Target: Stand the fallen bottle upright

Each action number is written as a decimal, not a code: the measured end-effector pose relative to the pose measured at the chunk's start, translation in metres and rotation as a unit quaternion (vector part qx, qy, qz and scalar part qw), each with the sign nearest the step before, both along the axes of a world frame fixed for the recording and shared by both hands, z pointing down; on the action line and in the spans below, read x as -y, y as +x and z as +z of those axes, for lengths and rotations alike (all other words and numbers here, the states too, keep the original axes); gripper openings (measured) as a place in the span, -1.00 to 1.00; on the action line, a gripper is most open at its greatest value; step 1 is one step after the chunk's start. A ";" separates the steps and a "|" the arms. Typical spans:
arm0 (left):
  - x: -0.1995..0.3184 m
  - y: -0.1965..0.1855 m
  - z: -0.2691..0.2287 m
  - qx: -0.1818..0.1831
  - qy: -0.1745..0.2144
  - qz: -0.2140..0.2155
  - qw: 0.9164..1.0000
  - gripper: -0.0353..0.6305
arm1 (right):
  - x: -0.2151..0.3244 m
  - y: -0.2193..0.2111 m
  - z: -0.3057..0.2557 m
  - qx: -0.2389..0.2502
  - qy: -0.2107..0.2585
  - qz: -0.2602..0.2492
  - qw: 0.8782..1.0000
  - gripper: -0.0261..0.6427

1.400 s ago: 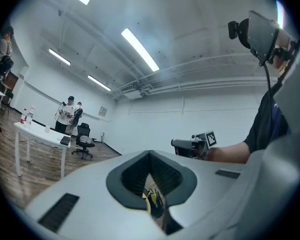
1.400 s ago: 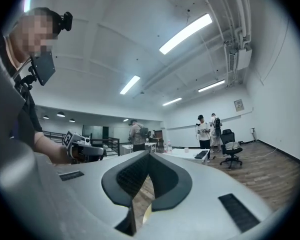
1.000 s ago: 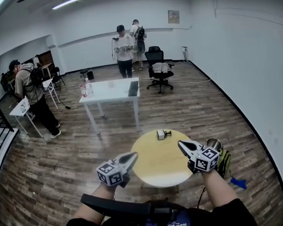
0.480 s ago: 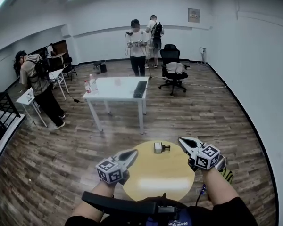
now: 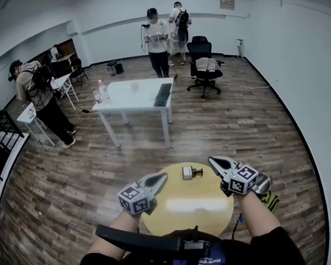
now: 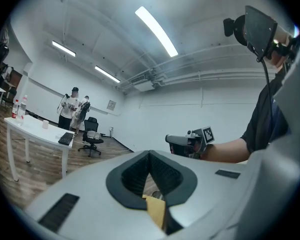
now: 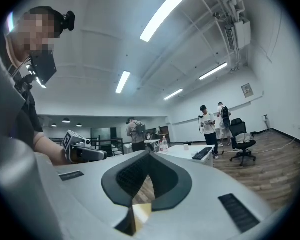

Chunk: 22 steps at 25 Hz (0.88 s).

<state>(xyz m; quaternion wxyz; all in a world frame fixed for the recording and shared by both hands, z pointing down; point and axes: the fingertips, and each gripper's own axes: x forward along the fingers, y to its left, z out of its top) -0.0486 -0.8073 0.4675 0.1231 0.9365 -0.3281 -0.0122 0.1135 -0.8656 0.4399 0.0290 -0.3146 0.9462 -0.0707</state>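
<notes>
Approach step. Your left gripper [image 5: 159,178] and right gripper [image 5: 214,162] are both closed, empty, either side of bottle [image 5: 188,173] lying on table [image 5: 179,211]. Next: open 1, grasp it.

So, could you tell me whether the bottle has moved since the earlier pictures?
No. The bottle lies on its side near the far edge of the round table, as before; only the view has shifted.
</notes>
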 end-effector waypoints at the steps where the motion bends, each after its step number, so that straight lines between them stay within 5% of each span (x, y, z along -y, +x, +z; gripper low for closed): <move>1: 0.009 -0.005 0.002 0.000 0.000 0.007 1.000 -0.88 | 0.007 -0.006 0.001 -0.002 -0.002 0.007 1.000 -0.86; 12: 0.085 -0.048 0.045 0.017 -0.002 0.077 0.997 -0.88 | 0.057 -0.044 0.036 0.008 -0.028 0.088 0.996 -0.86; 22: 0.137 0.039 0.102 0.066 -0.028 0.062 0.995 -0.88 | 0.102 0.019 0.096 -0.015 -0.044 0.074 0.996 -0.86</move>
